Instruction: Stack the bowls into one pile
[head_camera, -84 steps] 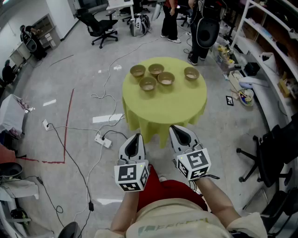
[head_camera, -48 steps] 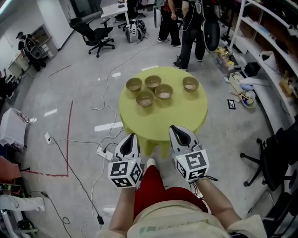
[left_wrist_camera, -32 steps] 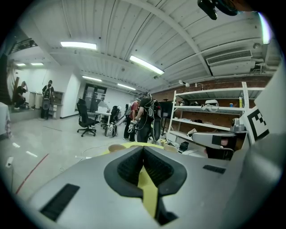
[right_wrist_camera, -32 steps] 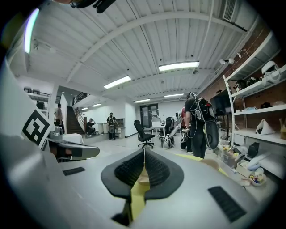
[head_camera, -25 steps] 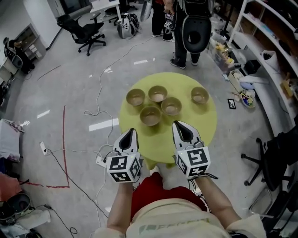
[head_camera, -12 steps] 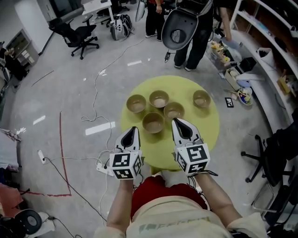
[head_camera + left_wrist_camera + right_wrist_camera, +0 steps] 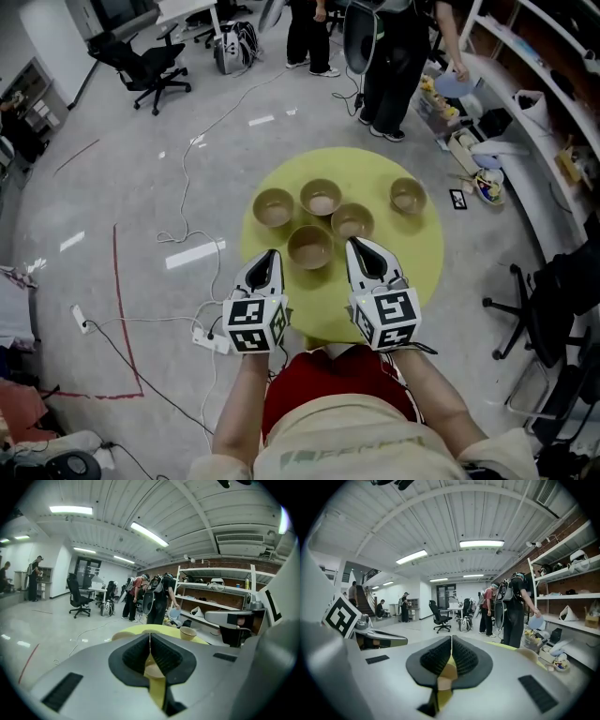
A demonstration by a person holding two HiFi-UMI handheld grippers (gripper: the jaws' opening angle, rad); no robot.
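Five tan bowls stand apart on a round yellow table [image 7: 412, 253]. One bowl [image 7: 309, 247] is nearest me, with others at the left [image 7: 274, 207], the middle back [image 7: 321, 197], the middle [image 7: 352, 221] and the far right [image 7: 408, 196]. My left gripper [image 7: 272, 255] is shut and empty, its tip just left of the nearest bowl. My right gripper [image 7: 358, 246] is shut and empty, its tip just below the middle bowl. In the left gripper view, the shut left gripper [image 7: 150, 635] points at a bowl [image 7: 153, 670]. In the right gripper view, the shut right gripper [image 7: 451, 640] shows a bowl [image 7: 448, 672] behind it.
Two people [image 7: 384, 56] stand just beyond the table. Cables and a power strip [image 7: 211, 339] lie on the floor at the left, beside a red tape line [image 7: 116, 309]. Shelves [image 7: 553, 84] and a black chair [image 7: 553, 291] are on the right, with an office chair [image 7: 141, 56] far left.
I have come closer to the table, which now lies right under the gripper tips. Both grippers stayed shut and side by side. The people beyond the table have shifted.
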